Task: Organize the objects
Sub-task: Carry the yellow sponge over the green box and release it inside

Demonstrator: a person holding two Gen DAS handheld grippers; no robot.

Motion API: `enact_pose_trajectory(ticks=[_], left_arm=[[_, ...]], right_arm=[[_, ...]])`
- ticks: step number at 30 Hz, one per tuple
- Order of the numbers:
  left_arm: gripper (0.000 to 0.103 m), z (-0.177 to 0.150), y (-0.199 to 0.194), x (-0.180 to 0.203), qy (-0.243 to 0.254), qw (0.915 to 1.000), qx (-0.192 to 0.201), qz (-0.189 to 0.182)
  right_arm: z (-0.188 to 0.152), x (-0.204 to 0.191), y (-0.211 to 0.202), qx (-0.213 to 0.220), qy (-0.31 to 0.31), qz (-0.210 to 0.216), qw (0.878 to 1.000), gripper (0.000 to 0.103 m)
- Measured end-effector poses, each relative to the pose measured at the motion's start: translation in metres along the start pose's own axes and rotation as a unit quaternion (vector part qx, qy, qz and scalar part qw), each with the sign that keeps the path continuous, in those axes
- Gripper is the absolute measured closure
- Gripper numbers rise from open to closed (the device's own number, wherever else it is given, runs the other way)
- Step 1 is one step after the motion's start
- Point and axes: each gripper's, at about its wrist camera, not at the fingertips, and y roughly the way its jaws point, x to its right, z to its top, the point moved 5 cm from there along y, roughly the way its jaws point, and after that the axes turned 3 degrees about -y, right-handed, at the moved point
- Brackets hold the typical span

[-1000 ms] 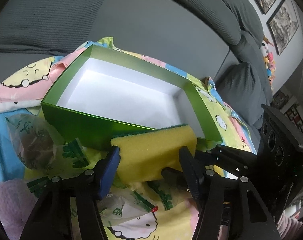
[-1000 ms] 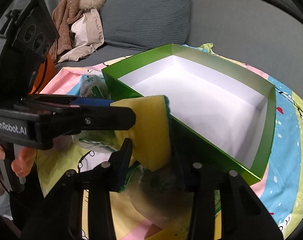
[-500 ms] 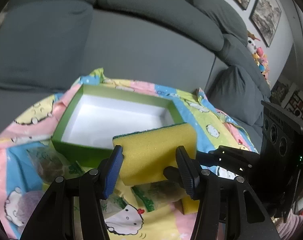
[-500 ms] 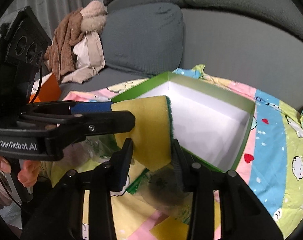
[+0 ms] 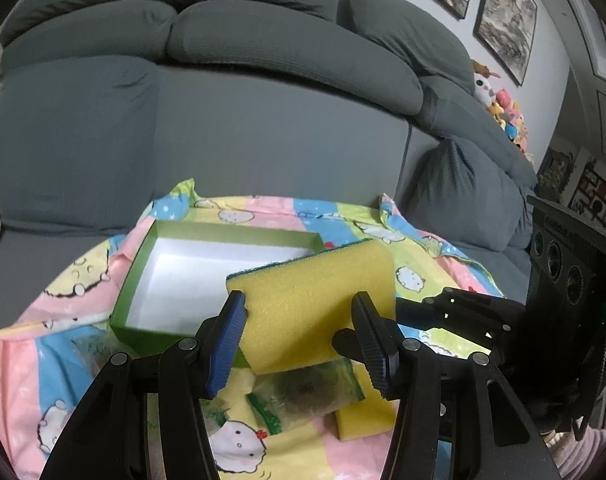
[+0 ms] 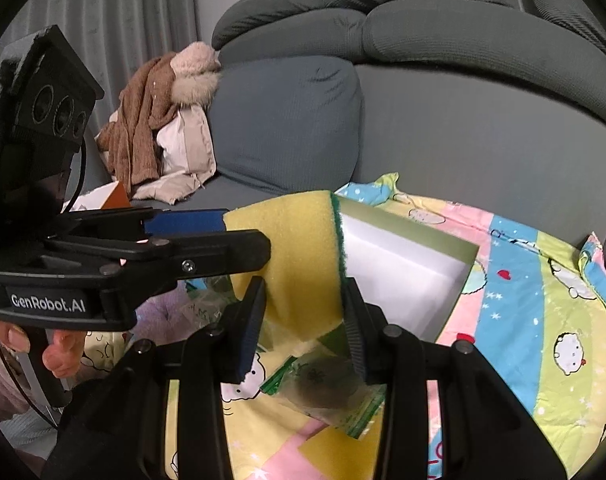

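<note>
Over the grey sofa [image 5: 263, 120], cartoon blanket [image 6: 543, 300] and open green box [image 5: 171, 276], both my left tongs [image 5: 299, 340] and right tongs [image 6: 307, 324] clamp one yellow sponge [image 5: 315, 300] aloft.

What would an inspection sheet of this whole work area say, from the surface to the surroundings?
Surface: pastel cartoon-print blanket spread on the sofa seat.
Job's things: yellow foam sponge with green scrubbing side held up in the air; open green cardboard box with white inside, empty.
Clutter: clear green-printed plastic bag; second yellow sponge on the blanket.
Grippers: left gripper and right gripper both grip the held sponge.
Cables: black cable.
Surroundings: grey sofa; brown coat; framed pictures.
</note>
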Motion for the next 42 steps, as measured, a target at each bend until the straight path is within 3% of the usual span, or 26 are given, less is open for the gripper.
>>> enact_pose_trajectory(ticks=[14, 42], left_arm=[[0.048, 0.02, 0.018, 0.022, 0.018, 0.9998, 0.004, -0.001], [0.048, 0.038, 0.094, -0.001, 0.017, 0.9993, -0.032, 0.005]], right_arm=[[0.008, 0.031, -0.016, 0.02, 0.013, -0.008, 1.0, 0.065], [0.009, 0.087, 0.046, -0.007, 0.047, -0.008, 0.999, 0.065]])
